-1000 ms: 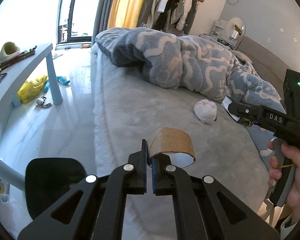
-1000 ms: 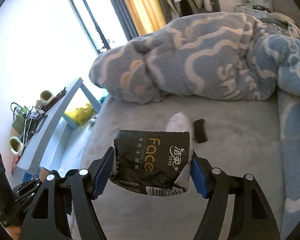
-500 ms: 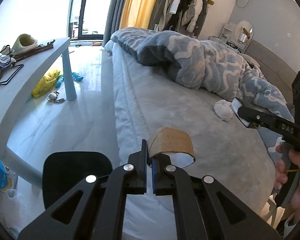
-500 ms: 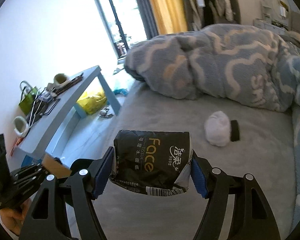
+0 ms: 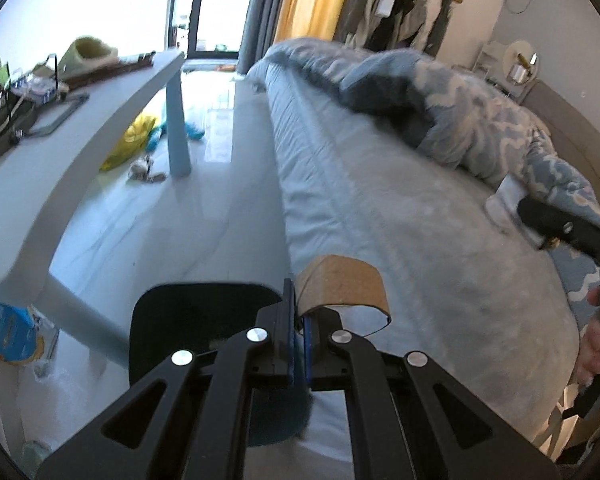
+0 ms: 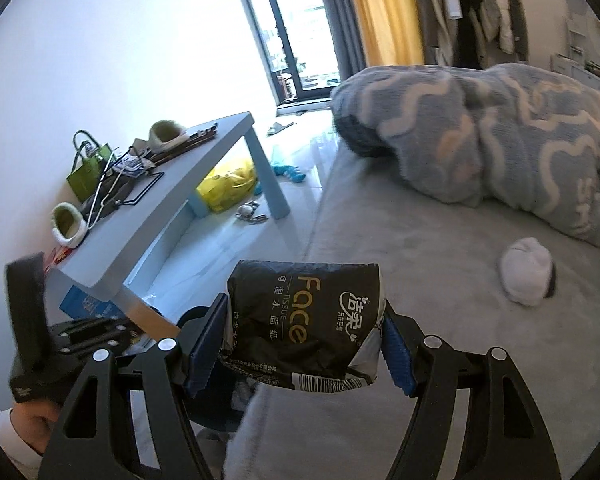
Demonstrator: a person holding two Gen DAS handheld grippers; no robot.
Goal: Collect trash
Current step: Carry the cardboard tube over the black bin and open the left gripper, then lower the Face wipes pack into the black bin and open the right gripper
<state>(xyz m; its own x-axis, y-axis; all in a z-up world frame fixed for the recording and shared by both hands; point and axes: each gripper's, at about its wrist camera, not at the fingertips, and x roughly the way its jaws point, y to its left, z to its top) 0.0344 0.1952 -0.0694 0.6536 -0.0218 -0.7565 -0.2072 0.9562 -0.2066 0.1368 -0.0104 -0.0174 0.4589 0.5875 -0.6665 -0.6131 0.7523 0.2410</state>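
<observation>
My left gripper (image 5: 297,312) is shut on the wall of a brown cardboard tube (image 5: 342,286) and holds it above the bed's edge, beside a dark bin (image 5: 204,320) on the floor. My right gripper (image 6: 304,344) is shut on a black "Face" tissue pack (image 6: 306,322) and holds it over the grey bed (image 6: 440,240). A white balled sock (image 6: 526,276) lies on the bed to the right. The bin also shows below the pack in the right wrist view (image 6: 216,400).
A blue low table (image 5: 60,152) with slippers, a hanger and a green bag stands left. A yellow bag (image 6: 228,184) and small items lie on the floor under it. A blue patterned duvet (image 6: 500,136) covers the far bed. A blue packet (image 5: 4,332) lies at the floor's left.
Both grippers have swung left toward the bed's edge and floor, keeping their loads. The dark bin has come closer under the left gripper. The sock has shifted right.
</observation>
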